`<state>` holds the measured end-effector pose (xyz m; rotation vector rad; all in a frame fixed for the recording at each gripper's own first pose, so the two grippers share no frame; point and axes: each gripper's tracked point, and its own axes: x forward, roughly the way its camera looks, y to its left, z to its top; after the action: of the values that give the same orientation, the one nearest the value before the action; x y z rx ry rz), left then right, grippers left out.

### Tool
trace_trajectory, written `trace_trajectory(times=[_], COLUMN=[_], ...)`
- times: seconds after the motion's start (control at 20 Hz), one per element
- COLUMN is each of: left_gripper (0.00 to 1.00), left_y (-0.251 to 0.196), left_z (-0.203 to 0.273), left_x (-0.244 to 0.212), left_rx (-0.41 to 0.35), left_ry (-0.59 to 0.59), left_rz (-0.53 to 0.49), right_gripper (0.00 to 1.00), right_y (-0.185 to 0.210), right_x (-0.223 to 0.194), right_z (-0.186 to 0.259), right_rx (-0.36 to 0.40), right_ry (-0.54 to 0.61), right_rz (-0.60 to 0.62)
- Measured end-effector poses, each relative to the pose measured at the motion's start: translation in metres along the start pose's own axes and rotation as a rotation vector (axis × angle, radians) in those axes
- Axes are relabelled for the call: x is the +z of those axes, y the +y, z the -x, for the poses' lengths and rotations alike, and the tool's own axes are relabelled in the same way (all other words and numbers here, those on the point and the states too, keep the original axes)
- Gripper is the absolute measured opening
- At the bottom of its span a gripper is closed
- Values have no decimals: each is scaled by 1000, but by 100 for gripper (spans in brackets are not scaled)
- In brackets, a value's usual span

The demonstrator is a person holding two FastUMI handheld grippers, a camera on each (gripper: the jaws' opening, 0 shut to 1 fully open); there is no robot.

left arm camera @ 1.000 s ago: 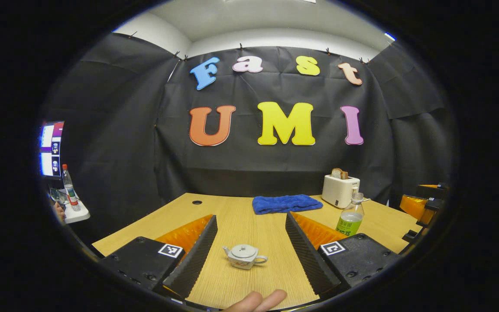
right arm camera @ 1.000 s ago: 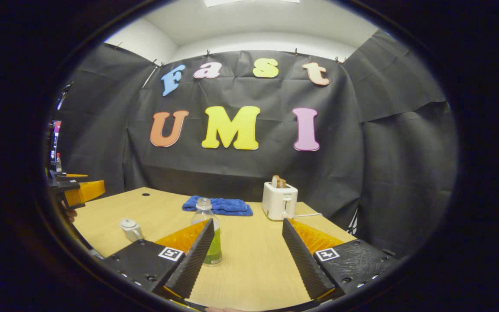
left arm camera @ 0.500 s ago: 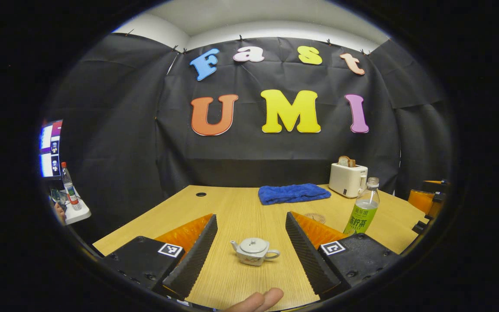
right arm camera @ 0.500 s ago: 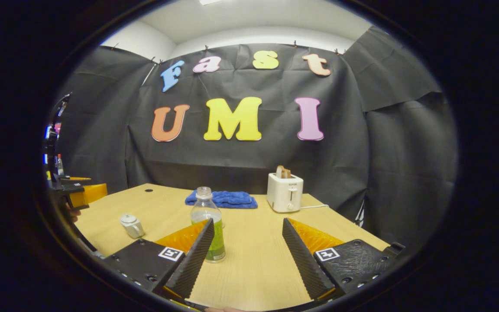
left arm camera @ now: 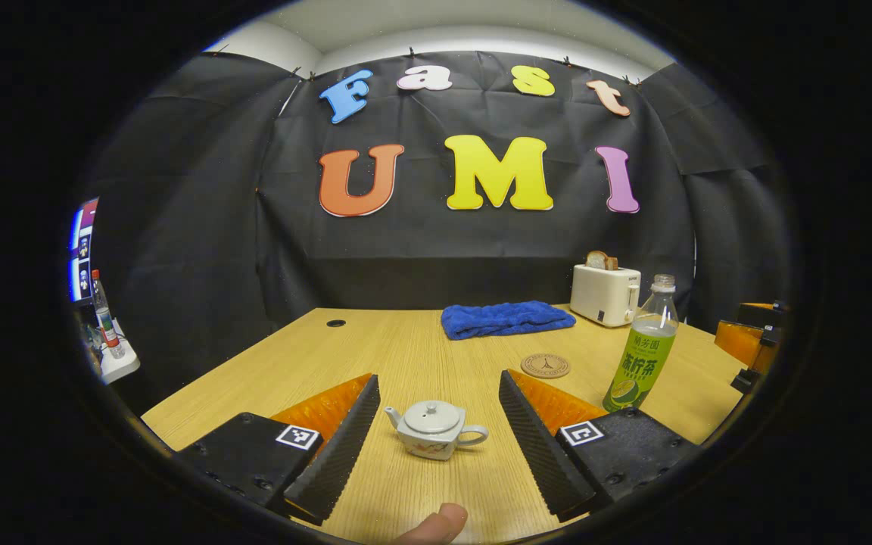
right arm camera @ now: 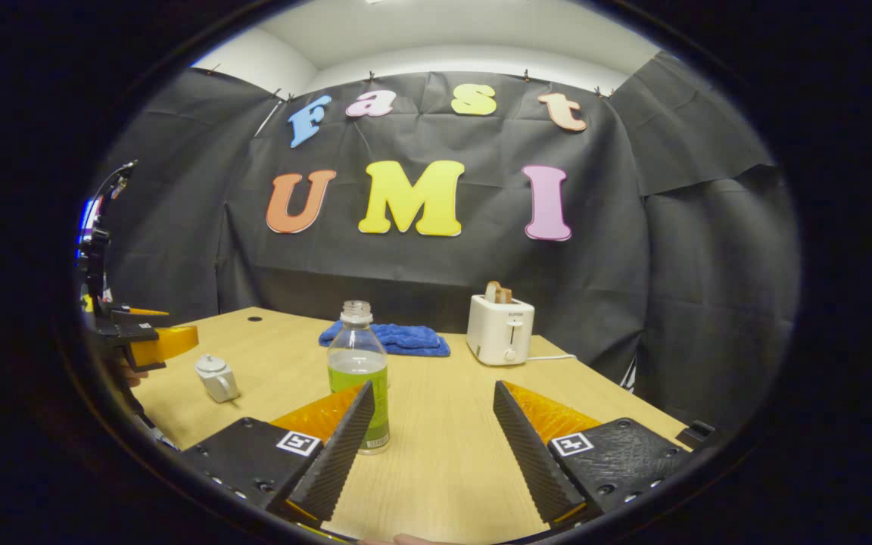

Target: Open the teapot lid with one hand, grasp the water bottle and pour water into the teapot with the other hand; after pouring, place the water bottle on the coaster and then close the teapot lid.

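Wood-grain table (left arm camera: 406,348) in left gripper view, w/ small pale teapot (left arm camera: 433,429) sitting between left tool's (left arm camera: 436,397) wide-spread fingers, lid (left arm camera: 431,414) on, nothing touching it. Judged as approach stage: opening the lid not yet begun. Next move prob. needs tool lowered & centred over lid knob, then narrowed on it, a small target, easy to knock the pot. Green-labelled water bottle (left arm camera: 643,344) upright to the right, uncapped as far as can be told; round coaster (left arm camera: 545,365) bare, between bottle & teapot but farther back. Blue towel (left arm camera: 506,318) & white toaster (left arm camera: 605,294) at far edge; black cloth wall behind, screen at far left. Fingertip at bottom edge. Right gripper view: right tool (right arm camera: 433,424) also wide, holding nothing; water bottle (right arm camera: 359,375) just ahead, left of centre, partly behind one finger, not gripped. Needs shift left to bracket bottle body before closing. Teapot (right arm camera: 216,377) farther left, left tool (right arm camera: 150,341) near it. Toaster (right arm camera: 499,328), towel (right arm camera: 390,337) at back.
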<state>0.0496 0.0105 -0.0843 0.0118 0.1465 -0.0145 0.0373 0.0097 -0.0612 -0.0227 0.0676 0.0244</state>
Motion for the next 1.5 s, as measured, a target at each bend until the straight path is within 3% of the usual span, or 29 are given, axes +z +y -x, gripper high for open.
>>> trace_trajectory(times=[0.35, 0.55, 0.6, 0.65, 0.7, 1.1, 1.5], left_gripper=[94, 73, 61, 58, 47, 10, 5], left_y=[-7, -8, -7, -6, -4, 4, 6], left_z=[-35, -46, -49, -51, -53, -61, -55], left_x=[-23, -34, -35, -37, -38, -37, -15], left_rx=[-35, -55, -57, -53, -47, -7, 0], left_ry=[53, 75, 76, 78, 73, 62, 39], left_rz=[28, 78, 84, 83, 79, 59, 78], right_gripper=[94, 96, 95, 95, 95, 95, 95], right_y=[0, -1, -2, -2, 0, 17, 48], right_x=[-30, -42, -42, -44, -45, -53, -53], right_z=[-19, -25, -26, -28, -29, -38, -42], right_rx=[13, 13, 12, 14, 24, 73, 161], right_ry=[45, 66, 67, 69, 72, 102, 114], right_rz=[13, 11, 12, 13, 13, 8, -5])
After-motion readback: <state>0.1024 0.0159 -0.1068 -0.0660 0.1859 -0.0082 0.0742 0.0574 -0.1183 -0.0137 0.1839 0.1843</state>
